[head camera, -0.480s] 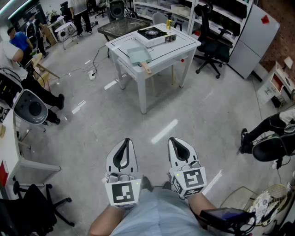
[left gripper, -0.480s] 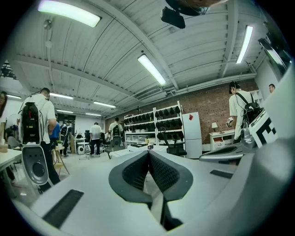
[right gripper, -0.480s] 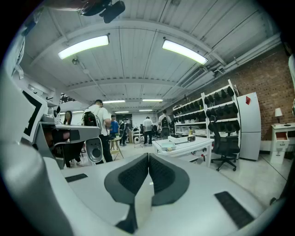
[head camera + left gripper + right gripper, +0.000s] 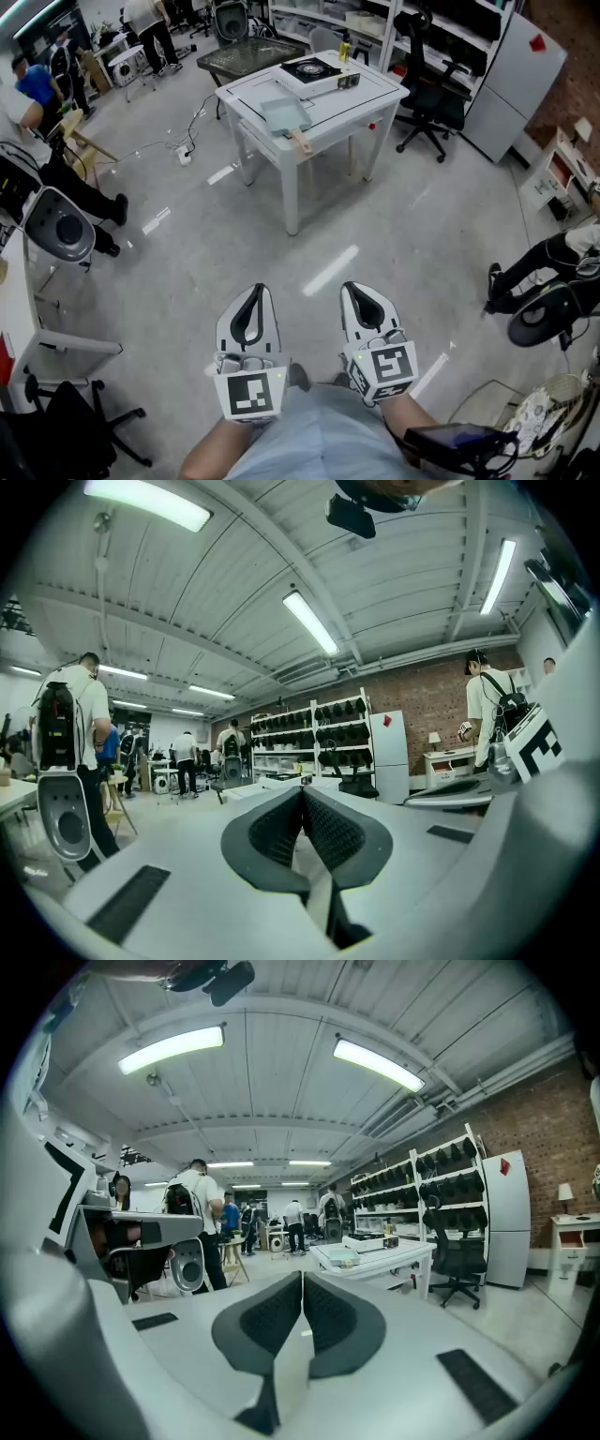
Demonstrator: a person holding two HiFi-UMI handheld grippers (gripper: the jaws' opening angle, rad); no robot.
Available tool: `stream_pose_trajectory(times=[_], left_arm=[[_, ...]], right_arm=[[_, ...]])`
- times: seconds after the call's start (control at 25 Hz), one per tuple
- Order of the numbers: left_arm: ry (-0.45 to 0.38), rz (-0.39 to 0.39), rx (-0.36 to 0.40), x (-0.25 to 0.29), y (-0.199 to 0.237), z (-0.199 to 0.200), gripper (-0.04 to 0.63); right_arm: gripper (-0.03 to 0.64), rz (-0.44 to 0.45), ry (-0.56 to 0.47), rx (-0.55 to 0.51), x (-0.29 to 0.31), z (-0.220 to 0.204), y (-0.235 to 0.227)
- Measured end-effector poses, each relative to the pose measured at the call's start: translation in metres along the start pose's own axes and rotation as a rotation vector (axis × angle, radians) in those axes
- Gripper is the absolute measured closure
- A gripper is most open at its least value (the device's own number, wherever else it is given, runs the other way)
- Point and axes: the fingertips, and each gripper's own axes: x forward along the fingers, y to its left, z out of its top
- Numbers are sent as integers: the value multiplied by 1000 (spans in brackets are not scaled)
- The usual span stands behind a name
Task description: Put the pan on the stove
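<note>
A pale green square pan (image 4: 280,112) with a wooden handle lies on the near part of a white table (image 4: 330,122) far ahead. Behind it on the same table sits a portable stove (image 4: 315,71) with a black burner. The pan (image 4: 343,1258) and the stove (image 4: 368,1240) also show small in the right gripper view. My left gripper (image 4: 251,293) and right gripper (image 4: 359,290) are held side by side close to my body, well short of the table. Both are shut with nothing between the pads, as the left gripper view (image 4: 302,794) and the right gripper view (image 4: 302,1279) show.
Grey floor lies between me and the table. A black office chair (image 4: 429,101) stands right of the table, a grey cabinet (image 4: 511,80) beyond it. Several people (image 4: 36,84) and chairs are at the left. A white desk edge (image 4: 56,337) and a black chair (image 4: 66,422) are near left.
The scene has shifted slightly downward in the head view. Both grippers keep their places and stay shut.
</note>
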Motion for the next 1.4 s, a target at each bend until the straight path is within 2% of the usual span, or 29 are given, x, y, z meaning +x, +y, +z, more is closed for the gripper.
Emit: stream_pose_trajectory(times=[0.2,0.48,0.68,0.8,1.04,1.2,1.4], left_arm=[[-5,-2,-12,-3,19,-1,577],[-16,8,-27,7,39,5,577],[21,9,-28,23,45,-11,577],[74,21,1,37,49,-25,577],[112,20,-14,92,47,-41,577],[153,38,10,139,52,-51,577],[160,54,14,202,50,-49,577]], right_arm=[[566,-13,-1,35,10,2,12],[566,-30,-29,31,24,17,14],[566,-36,-28,46,43,15,3],[566,-36,-9,65,54,7,-8],[566,-39,42,110,96,-14,-47],[566,-34,75,137,134,-23,-78],[566,-8,82,151,186,-16,-117]])
